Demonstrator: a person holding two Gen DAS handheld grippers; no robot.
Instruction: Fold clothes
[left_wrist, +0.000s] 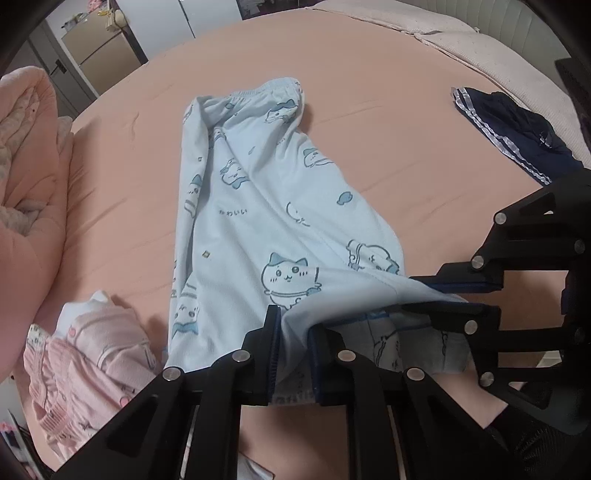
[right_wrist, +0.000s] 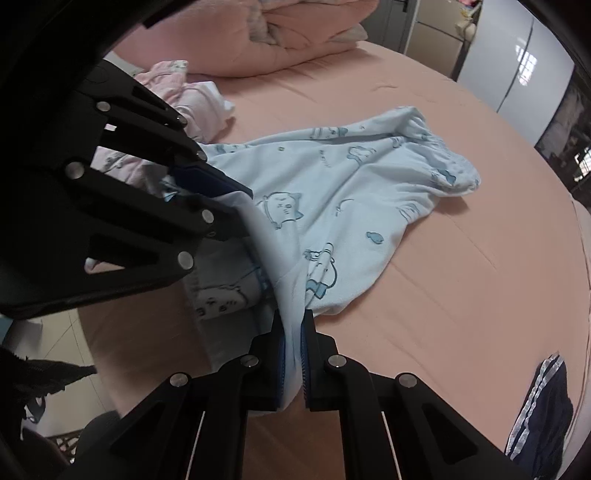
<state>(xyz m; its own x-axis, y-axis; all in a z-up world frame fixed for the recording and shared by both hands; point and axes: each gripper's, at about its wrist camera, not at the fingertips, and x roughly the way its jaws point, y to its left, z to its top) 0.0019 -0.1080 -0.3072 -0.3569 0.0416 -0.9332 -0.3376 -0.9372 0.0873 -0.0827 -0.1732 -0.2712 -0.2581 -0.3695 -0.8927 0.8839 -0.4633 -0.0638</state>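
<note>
Light blue pyjama trousers (left_wrist: 258, 184) (right_wrist: 351, 177) with a cat print lie lengthwise on the pink bed sheet (left_wrist: 369, 92) (right_wrist: 443, 277), their elastic waistband (left_wrist: 266, 88) at the far end. Both grippers hold the near hem, lifted off the sheet. My left gripper (left_wrist: 293, 326) (right_wrist: 249, 206) is shut on the hem's left part, with cloth pinched between its pads. My right gripper (right_wrist: 291, 325) (left_wrist: 417, 293) is shut on the hem's right part, the fabric running up through its pads. The two grippers stand close together, with a slack piece of hem hanging between them.
A crumpled pink garment (left_wrist: 92, 350) (right_wrist: 173, 85) lies left of the trousers. A navy garment with white stripes (left_wrist: 517, 136) (right_wrist: 543, 413) lies to the right. A bundled pink duvet (left_wrist: 26, 155) (right_wrist: 295, 33) sits at the bed's left end. The bed's near edge drops to the floor (right_wrist: 48, 339).
</note>
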